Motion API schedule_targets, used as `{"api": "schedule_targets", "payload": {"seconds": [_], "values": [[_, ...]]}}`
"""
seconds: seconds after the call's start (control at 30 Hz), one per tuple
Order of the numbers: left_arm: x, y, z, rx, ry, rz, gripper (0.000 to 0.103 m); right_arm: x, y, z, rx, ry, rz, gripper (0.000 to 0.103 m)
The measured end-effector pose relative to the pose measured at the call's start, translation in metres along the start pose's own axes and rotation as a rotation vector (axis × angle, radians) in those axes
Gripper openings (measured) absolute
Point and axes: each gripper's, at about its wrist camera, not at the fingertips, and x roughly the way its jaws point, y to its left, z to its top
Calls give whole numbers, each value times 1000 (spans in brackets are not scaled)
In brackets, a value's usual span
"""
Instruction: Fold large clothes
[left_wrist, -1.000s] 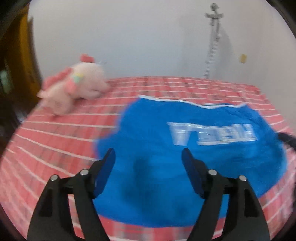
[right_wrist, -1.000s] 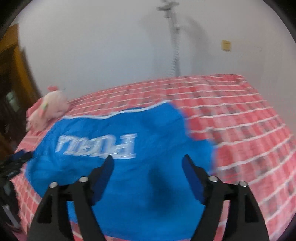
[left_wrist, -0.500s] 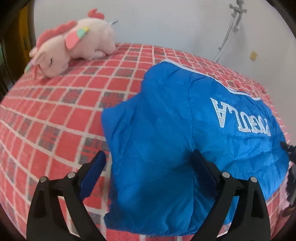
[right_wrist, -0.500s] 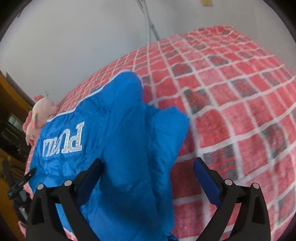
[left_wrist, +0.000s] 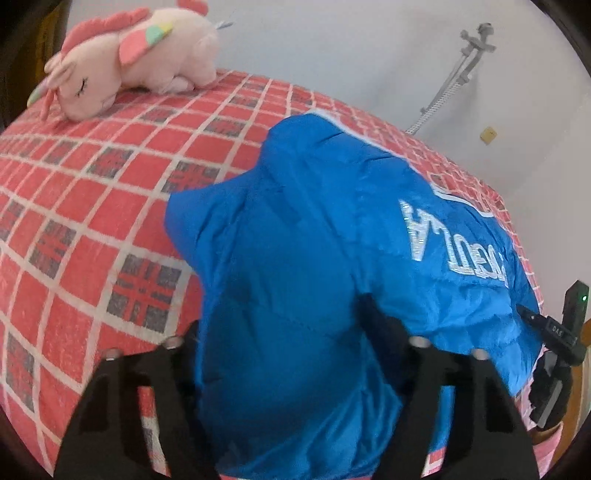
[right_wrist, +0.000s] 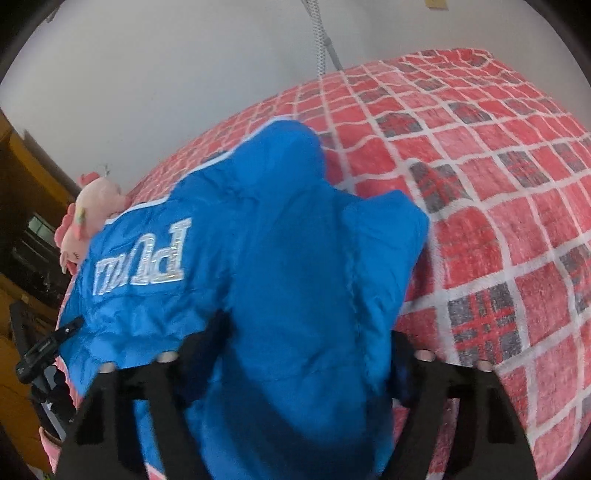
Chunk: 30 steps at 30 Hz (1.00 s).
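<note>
1. Both grippers sit low over a blue puffer jacket (left_wrist: 295, 258) that lies on a bed with a red checked blanket (left_wrist: 92, 221)
2. Left gripper (left_wrist: 284, 328) has its jaws spread wide, with a fold of the jacket bulging up between them; the left finger (left_wrist: 184, 354) is beside the fabric's edge, the right one partly buried in it
3. Right gripper (right_wrist: 314, 339) is likewise spread apart, a jacket fold filling the gap between its fingers
4. Jacket shows white lettering (right_wrist: 147, 258) facing up and a white trim along its far edge
5. Pink plush toy (left_wrist: 125, 59) lies at the far corner of the bed, well apart from the jacket
6. White wall (right_wrist: 166, 74) stands behind the bed
</note>
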Motion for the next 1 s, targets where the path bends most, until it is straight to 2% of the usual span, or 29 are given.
{"api": "schedule_targets", "payload": {"seconds": [0.07,0.17,0.27,0.63,0.8,1.0], "values": [[-7,-4,1,7,-25,-4,39,-5,3,0,5,-10,37,44],[-19,-6,3,-12,-56,-19,25,-12,5,3,9,-26,60,34],[-30,-13,2,1,-90,-17,19,-25,3,5,38,-56,118,29],[-101,-45,-1,52,-204,-52,14,-84,34,1,-39,-126,166,26],[-149,-55,-26,94,-229,-80,14,-129,48,-22,-77,-154,193,25],[-199,-51,-79,144,-232,-110,14,-180,59,-75,-135,-162,208,25]]}}
